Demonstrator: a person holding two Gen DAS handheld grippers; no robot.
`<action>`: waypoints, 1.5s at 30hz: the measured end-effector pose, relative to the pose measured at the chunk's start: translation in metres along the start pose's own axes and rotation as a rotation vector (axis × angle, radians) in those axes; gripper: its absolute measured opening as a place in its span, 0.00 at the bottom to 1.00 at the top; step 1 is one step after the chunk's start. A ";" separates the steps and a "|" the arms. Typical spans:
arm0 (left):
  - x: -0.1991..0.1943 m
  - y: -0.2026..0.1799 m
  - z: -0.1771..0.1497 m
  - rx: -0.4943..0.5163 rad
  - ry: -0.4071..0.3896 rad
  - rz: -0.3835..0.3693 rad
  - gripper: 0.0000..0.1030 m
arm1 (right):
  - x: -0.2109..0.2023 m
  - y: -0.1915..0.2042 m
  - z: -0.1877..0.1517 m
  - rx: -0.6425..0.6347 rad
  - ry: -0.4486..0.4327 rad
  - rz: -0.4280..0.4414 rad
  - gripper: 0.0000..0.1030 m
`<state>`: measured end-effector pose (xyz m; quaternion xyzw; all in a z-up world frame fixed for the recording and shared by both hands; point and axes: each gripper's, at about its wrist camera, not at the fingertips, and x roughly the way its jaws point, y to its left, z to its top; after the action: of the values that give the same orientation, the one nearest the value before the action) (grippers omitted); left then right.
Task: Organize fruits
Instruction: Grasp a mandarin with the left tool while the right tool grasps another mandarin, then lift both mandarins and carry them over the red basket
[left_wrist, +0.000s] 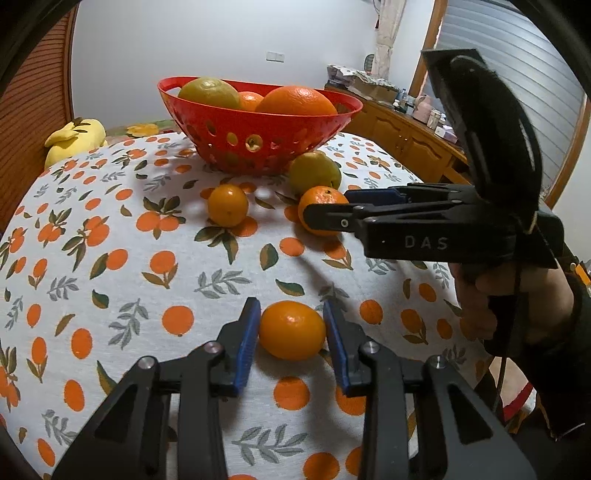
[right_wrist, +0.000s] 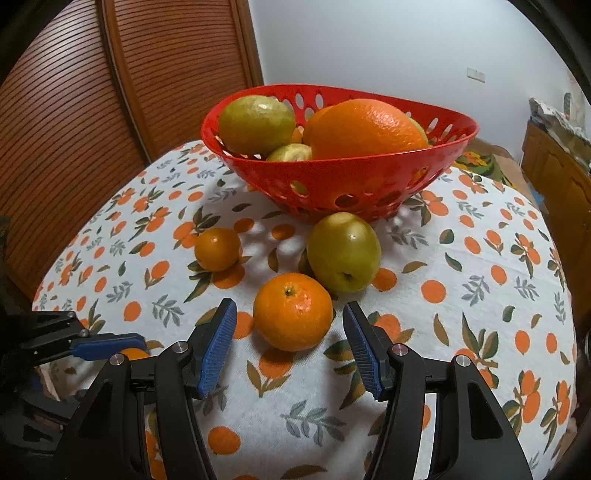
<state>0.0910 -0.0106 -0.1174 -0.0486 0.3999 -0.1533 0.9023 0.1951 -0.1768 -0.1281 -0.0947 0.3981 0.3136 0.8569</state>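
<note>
- Left wrist view shows a small orange mandarin (left_wrist: 291, 329), smooth and slightly oval, lying on the fruit-print tablecloth (left_wrist: 110, 206) near the camera.
- Left gripper (left_wrist: 291, 325) has its blue pads (left_wrist: 246, 345) closed against both sides of this mandarin, so it is gripped while it rests on the cloth.
- Right wrist view shows a second mandarin (right_wrist: 293, 312), rounder, with a green stem scar on top, just in front of a yellow-green fruit (right_wrist: 344, 252) that sits almost against it.
- Right gripper (right_wrist: 290, 345) stands partly open, one pad on each side of that mandarin with a clear gap on both sides; the pads do not touch it.
- Third, smaller mandarin (right_wrist: 217, 249) lies to the left, apart from the others.
- Red perforated basket (right_wrist: 369, 173) stands behind them on the cloth, holding a large orange (right_wrist: 365, 129) and several yellow-green fruits (right_wrist: 256, 123).
- Fruit deep in the basket is partly hidden by its wall, so the count cannot be told.
- In the right wrist view the gripped mandarin shows only as an orange sliver beneath the left gripper's blue pad at the lower left edge.
</note>
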 end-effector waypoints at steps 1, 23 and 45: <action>-0.001 0.001 0.001 -0.001 -0.002 0.003 0.33 | 0.001 0.000 0.000 0.001 0.002 -0.001 0.60; -0.024 0.008 0.034 -0.001 -0.091 0.039 0.33 | -0.037 -0.005 -0.004 0.017 -0.075 0.018 0.45; -0.069 0.002 0.084 0.020 -0.234 0.050 0.33 | -0.113 -0.001 0.021 -0.012 -0.244 0.043 0.45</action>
<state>0.1097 0.0103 -0.0126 -0.0473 0.2913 -0.1279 0.9469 0.1540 -0.2213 -0.0305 -0.0523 0.2907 0.3433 0.8916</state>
